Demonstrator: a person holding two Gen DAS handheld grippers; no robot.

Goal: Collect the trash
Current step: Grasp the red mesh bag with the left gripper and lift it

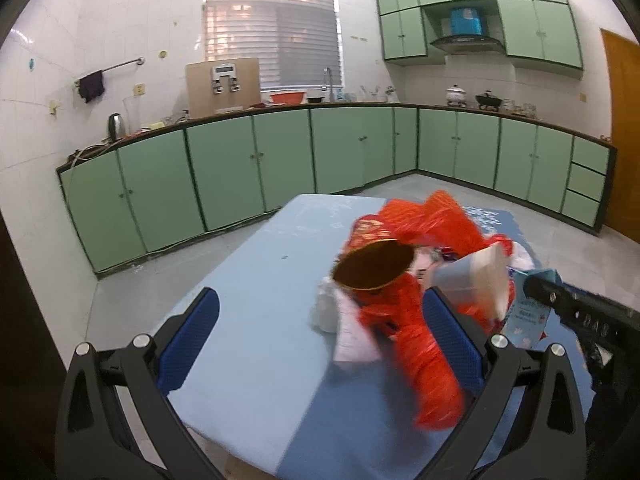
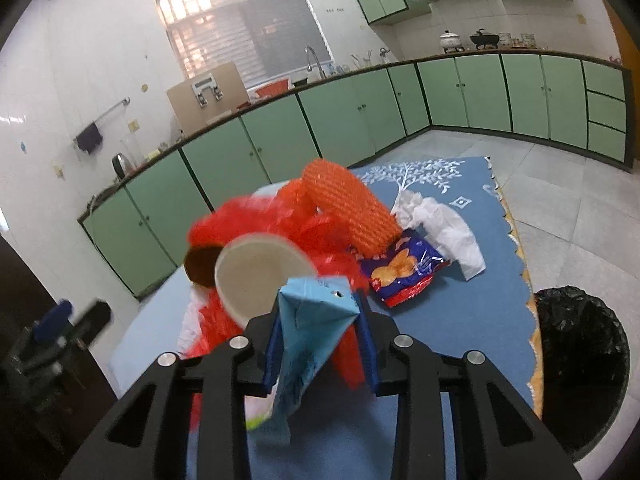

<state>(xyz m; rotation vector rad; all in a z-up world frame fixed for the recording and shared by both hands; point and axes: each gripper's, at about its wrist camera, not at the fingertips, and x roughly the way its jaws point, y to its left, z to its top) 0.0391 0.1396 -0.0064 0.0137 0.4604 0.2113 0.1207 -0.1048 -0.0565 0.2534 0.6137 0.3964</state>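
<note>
A heap of trash lies on the blue-covered table [image 1: 240,280]: crumpled red plastic wrap [image 1: 424,360], a brown-lined paper cup [image 1: 374,266], a white cup [image 1: 472,280] and white tissue [image 1: 326,312]. My left gripper [image 1: 320,320] stands open at the near edge of the heap; the red wrap lies by its right pad, not pressed. In the right wrist view my right gripper [image 2: 320,320] is shut on a light blue drink carton [image 2: 308,328], held just above the heap. Behind it are the white cup [image 2: 260,276], an orange foam net [image 2: 348,208] and a blue snack packet [image 2: 404,272].
A black-lined bin [image 2: 580,368] stands on the floor off the table's right edge. A crumpled white bag [image 2: 440,228] lies on the patterned blue mat [image 2: 460,320]. Green cabinets [image 1: 224,168] line the far walls, with grey floor between them and the table.
</note>
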